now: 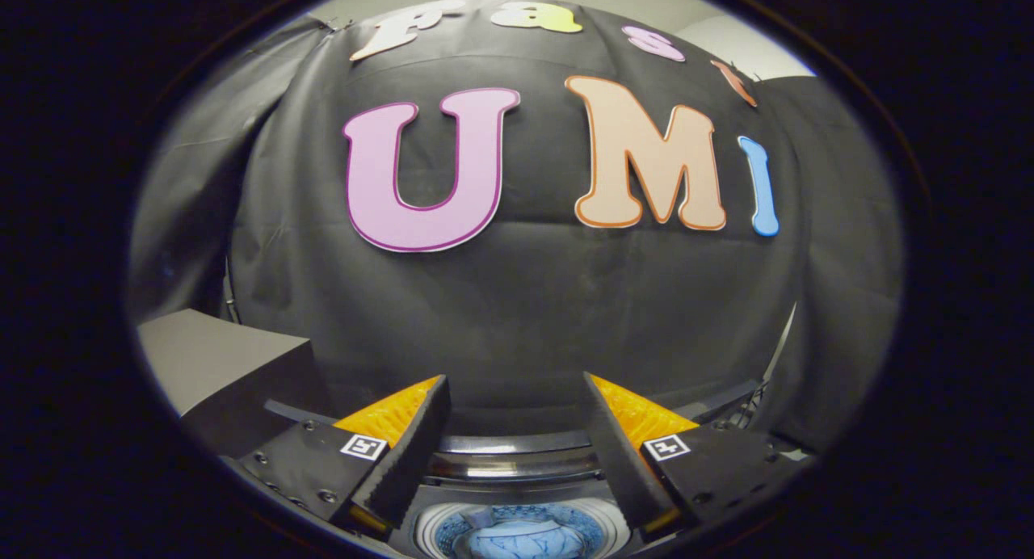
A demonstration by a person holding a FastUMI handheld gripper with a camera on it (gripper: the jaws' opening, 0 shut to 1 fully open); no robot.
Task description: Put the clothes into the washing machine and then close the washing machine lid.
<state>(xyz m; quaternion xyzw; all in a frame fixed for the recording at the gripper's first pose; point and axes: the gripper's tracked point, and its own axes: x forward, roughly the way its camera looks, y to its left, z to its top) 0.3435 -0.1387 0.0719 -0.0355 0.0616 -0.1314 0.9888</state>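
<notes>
Black cloth wall behind; tool spread wide, holding nothing, above open washing machine drum with blue clothes inside

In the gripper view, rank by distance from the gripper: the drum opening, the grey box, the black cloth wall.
Gripper, jaws open and holding nothing.
1. Drum opening: just below, between the jaws.
2. Grey box: off to the left, farther out.
3. Black cloth wall: farthest, straight ahead.

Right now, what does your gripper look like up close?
The gripper has two wedge-shaped fingers that taper toward their tips, with ridged, bumpy faces. Each sits on a dark block with small screws and a little square black-and-white marker on top. They stand open, above the washing machine.
</notes>
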